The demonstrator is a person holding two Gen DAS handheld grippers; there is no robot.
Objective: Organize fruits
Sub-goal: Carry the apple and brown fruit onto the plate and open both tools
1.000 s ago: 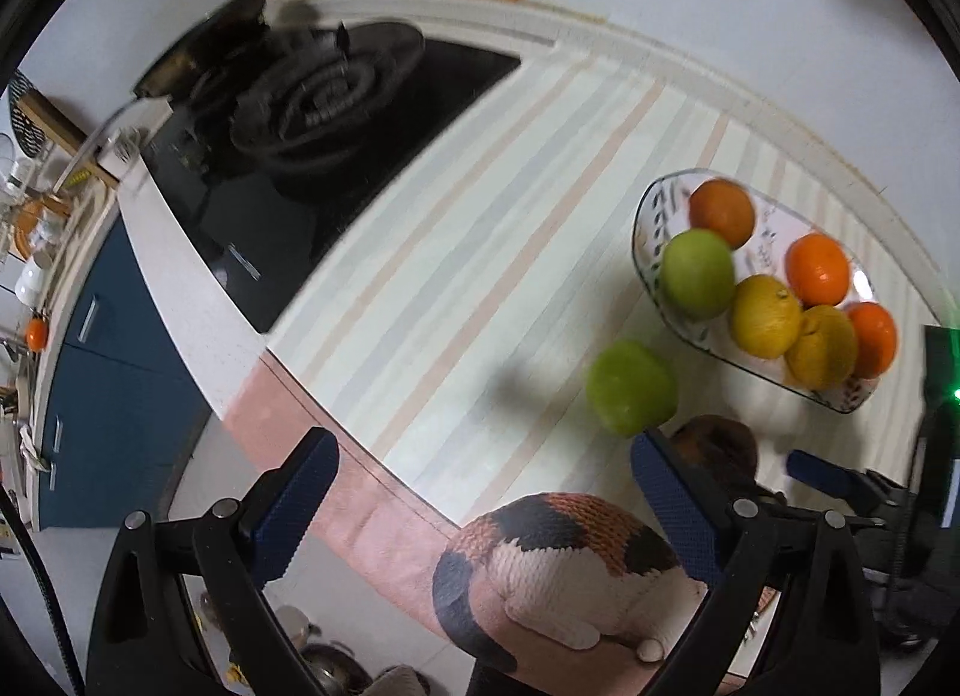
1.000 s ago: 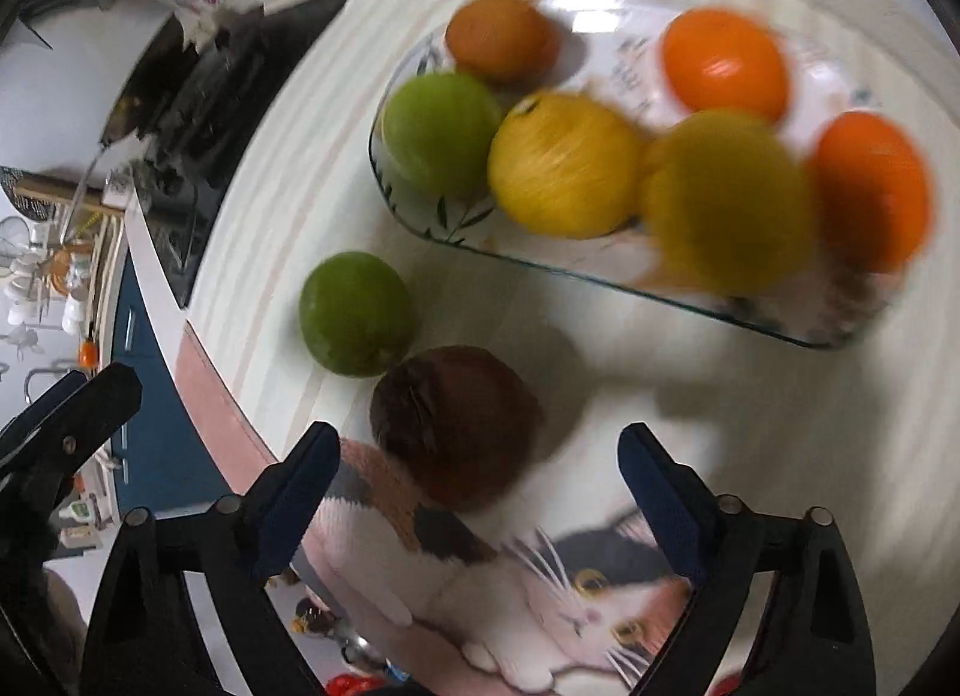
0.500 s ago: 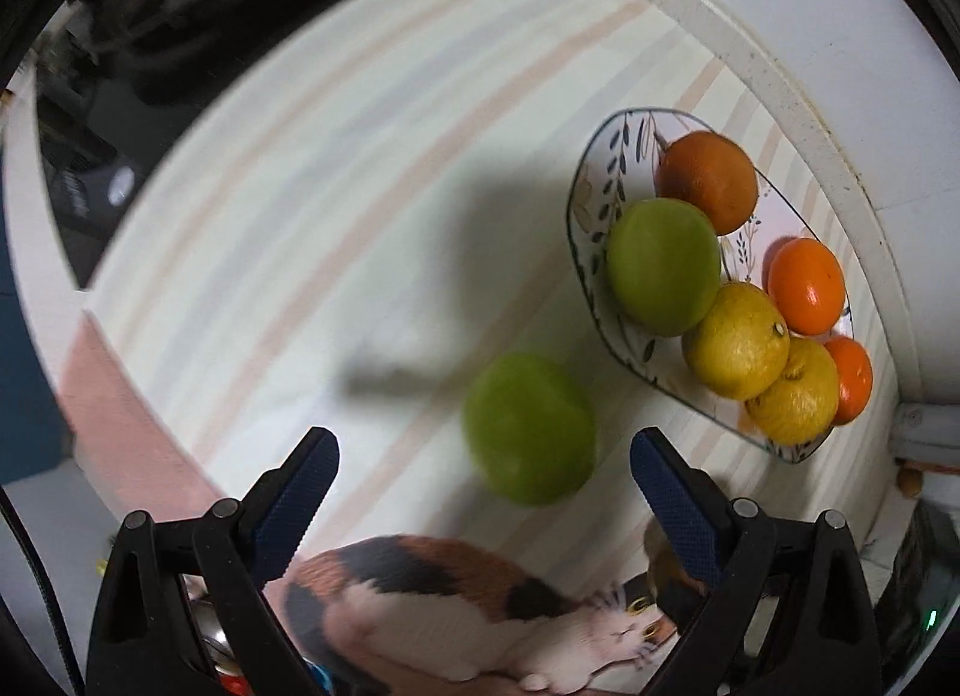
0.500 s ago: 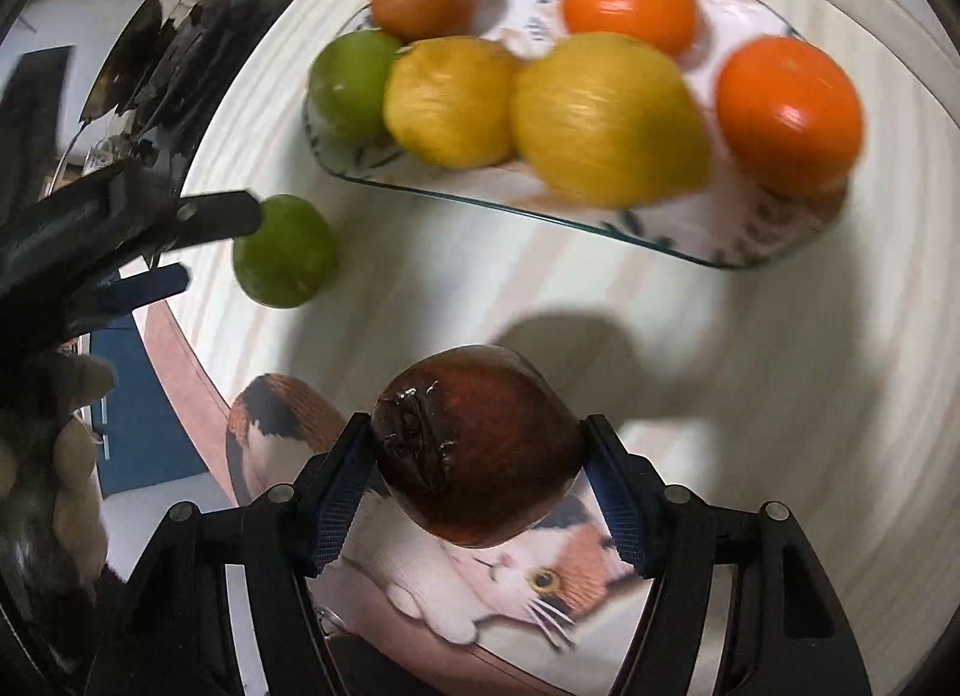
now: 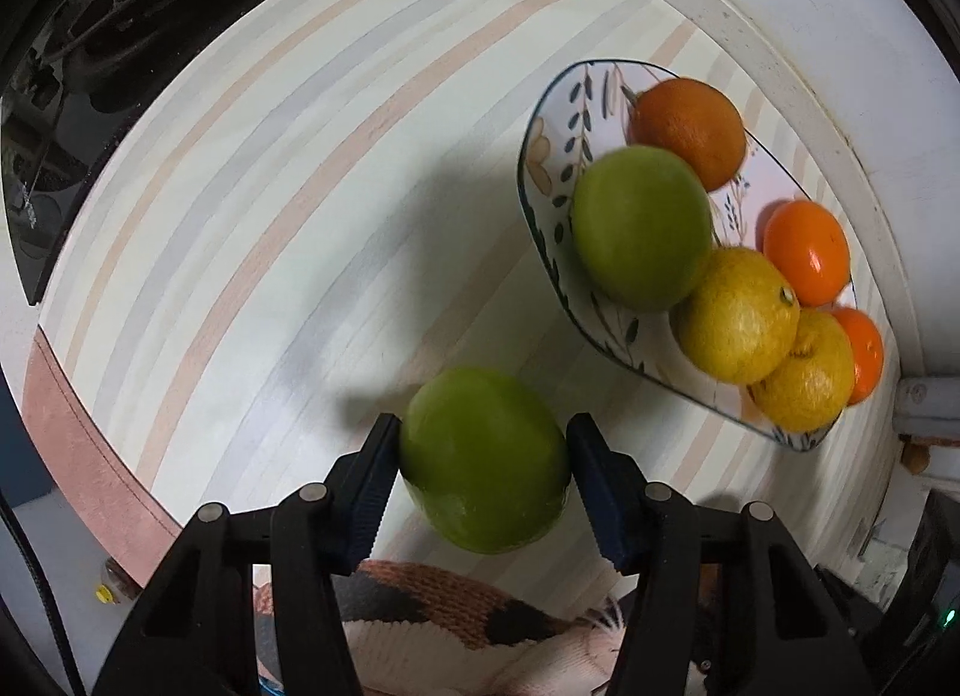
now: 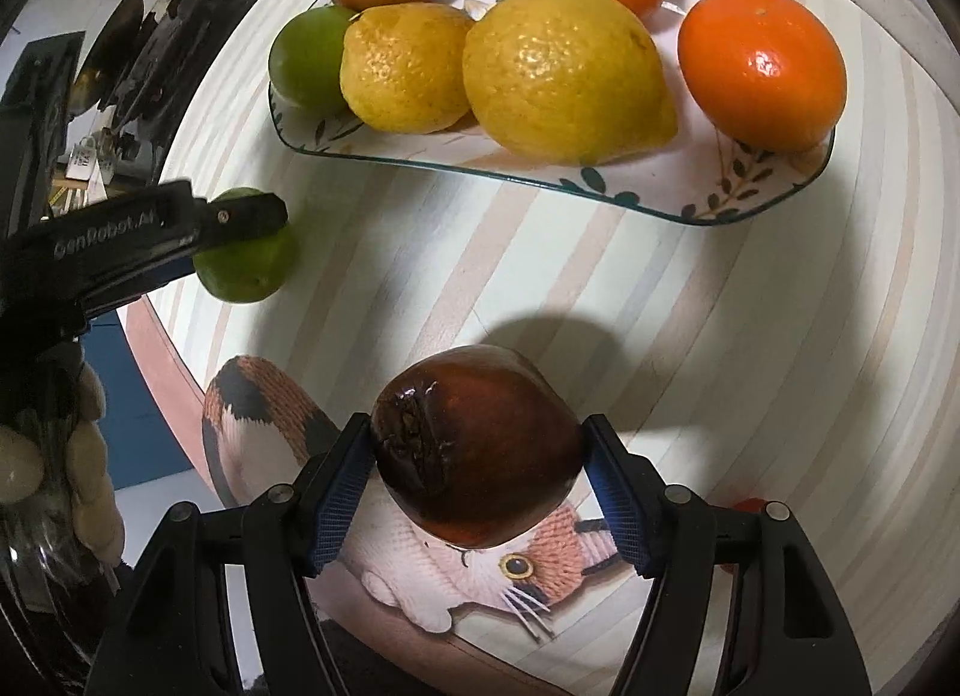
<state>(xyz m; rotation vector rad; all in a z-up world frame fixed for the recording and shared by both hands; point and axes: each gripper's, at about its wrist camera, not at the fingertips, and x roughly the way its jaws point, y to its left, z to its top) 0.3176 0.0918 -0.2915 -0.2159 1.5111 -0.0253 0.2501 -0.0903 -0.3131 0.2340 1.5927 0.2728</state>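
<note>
**Holding two fruits, plate nearly full**

Gripping a green fruit (image 5: pixel 485 459) in my left gripper (image 5: pixel 483 477) and a dark brown fruit (image 6: pixel 477 447) in my right gripper (image 6: pixel 477 486), both clenched on round skins, near the plate (image 6: pixel 690 198). I judge the risks as these: smooth, curved fruit could squirt from the pads if I squeeze off-centre; six fruits already crowd the plate, so a drop could nudge one over its shallow rim; both tongs heading in together might collide above the striped mat (image 5: pixel 252 228).
</note>
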